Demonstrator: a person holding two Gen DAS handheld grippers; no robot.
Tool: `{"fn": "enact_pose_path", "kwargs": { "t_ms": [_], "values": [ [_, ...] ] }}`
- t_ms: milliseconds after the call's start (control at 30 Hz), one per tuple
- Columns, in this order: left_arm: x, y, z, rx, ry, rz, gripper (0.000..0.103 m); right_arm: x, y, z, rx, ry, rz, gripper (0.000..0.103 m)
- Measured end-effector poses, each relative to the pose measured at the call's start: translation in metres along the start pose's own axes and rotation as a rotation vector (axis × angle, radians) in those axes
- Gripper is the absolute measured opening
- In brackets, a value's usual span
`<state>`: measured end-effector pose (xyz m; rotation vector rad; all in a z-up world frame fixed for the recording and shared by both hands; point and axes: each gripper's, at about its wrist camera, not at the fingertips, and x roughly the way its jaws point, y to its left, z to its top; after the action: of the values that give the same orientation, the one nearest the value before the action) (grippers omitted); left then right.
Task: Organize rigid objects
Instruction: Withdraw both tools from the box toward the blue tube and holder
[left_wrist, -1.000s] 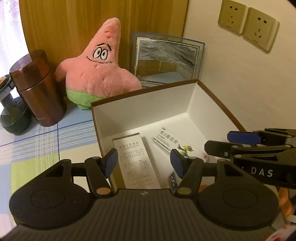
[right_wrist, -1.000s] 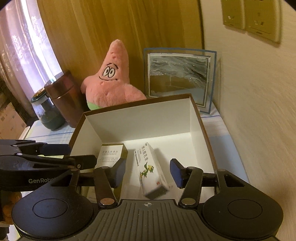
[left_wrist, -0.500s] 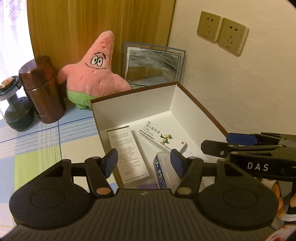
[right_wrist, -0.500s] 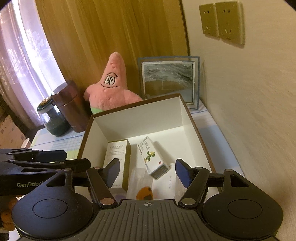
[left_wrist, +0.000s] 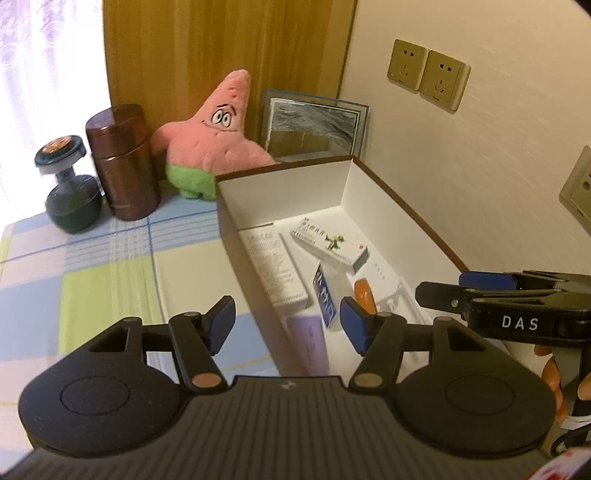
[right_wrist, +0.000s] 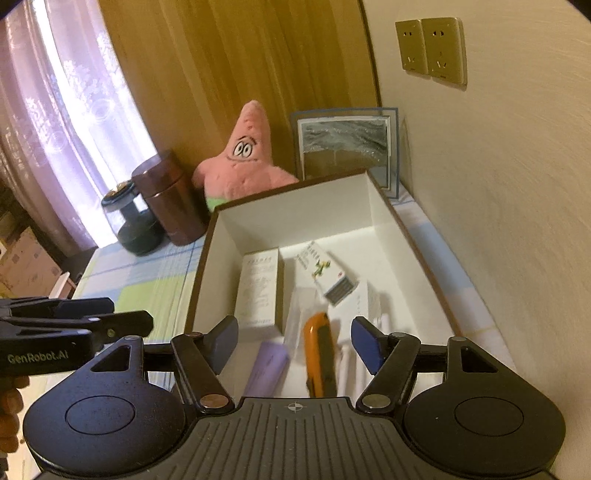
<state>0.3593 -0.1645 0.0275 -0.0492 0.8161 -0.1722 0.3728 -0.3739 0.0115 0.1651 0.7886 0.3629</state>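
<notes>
Storage box (right_wrist: 413, 236) on table: cartons, orange utility knife (right_wrist: 318, 354) inside | left tool (left_wrist: 288, 325), right tool (right_wrist: 290, 343) spread, empty, beside box | knife judged stiff, light; grip mid-body.

Both wrist views are angled down from near the tabletop's front edge; the open box (left_wrist: 373, 177) (right_wrist: 295, 192) is shared.
</notes>
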Motion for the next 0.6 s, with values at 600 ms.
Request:
{"fn": "enact_pose_path", "kwargs": {
  "t_ms": [600],
  "values": [
    [-0.056,0.03,-0.072,-0.03,0.043,0.016,0.059,-0.037,0.048,-0.062,-0.032,0.053,0.02,0.065]
  ]
}}
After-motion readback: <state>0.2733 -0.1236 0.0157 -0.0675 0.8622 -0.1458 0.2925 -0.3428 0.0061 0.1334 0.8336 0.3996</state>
